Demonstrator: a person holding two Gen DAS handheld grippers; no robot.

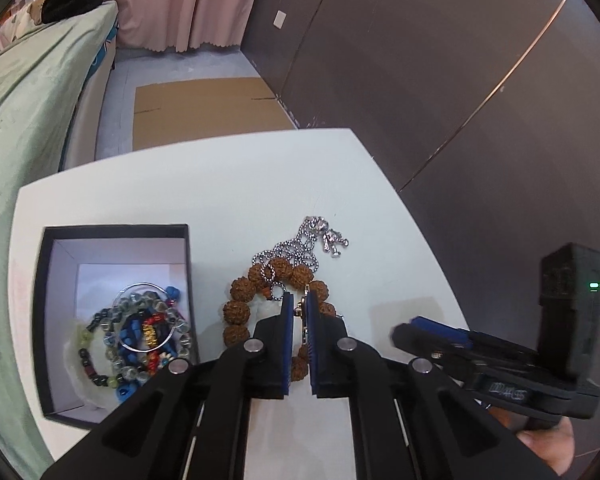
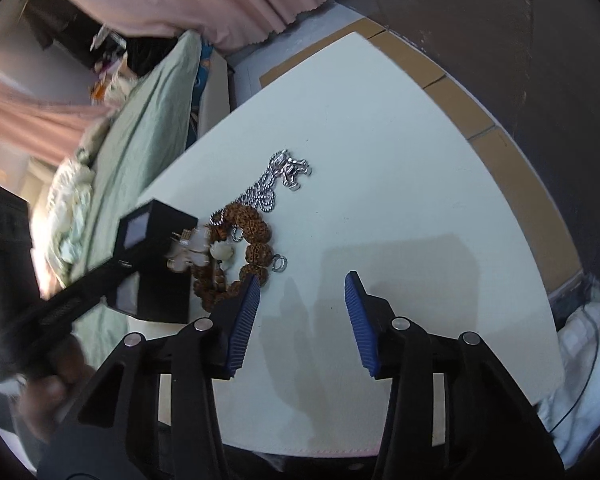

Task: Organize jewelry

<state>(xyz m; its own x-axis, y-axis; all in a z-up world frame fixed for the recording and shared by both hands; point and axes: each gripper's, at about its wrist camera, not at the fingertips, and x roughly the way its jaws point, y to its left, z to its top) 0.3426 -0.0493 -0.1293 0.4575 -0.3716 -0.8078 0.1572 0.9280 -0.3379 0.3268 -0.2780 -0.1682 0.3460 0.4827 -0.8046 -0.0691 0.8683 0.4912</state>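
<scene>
A black box [image 1: 116,232] with a white lining sits on the white table [image 1: 220,192] and holds several beaded bracelets [image 1: 140,332]. Beside it lies a brown seed-bead bracelet [image 1: 240,292] with a silver ball chain and pendant [image 1: 324,236] across its far side. My left gripper [image 1: 299,300] is shut on a small gold-coloured piece inside the brown bracelet's ring. In the right wrist view my right gripper [image 2: 302,282] is open and empty over bare table, just right of the brown bracelet [image 2: 256,232]; the silver chain [image 2: 280,176] and a small ring [image 2: 279,263] lie beyond.
A bed with a green cover [image 1: 24,120] runs along the table's left side. Cardboard [image 1: 204,112] lies on the floor beyond the table. A dark wall [image 1: 460,80] stands to the right. The box [image 2: 160,264] shows blurred at left in the right wrist view.
</scene>
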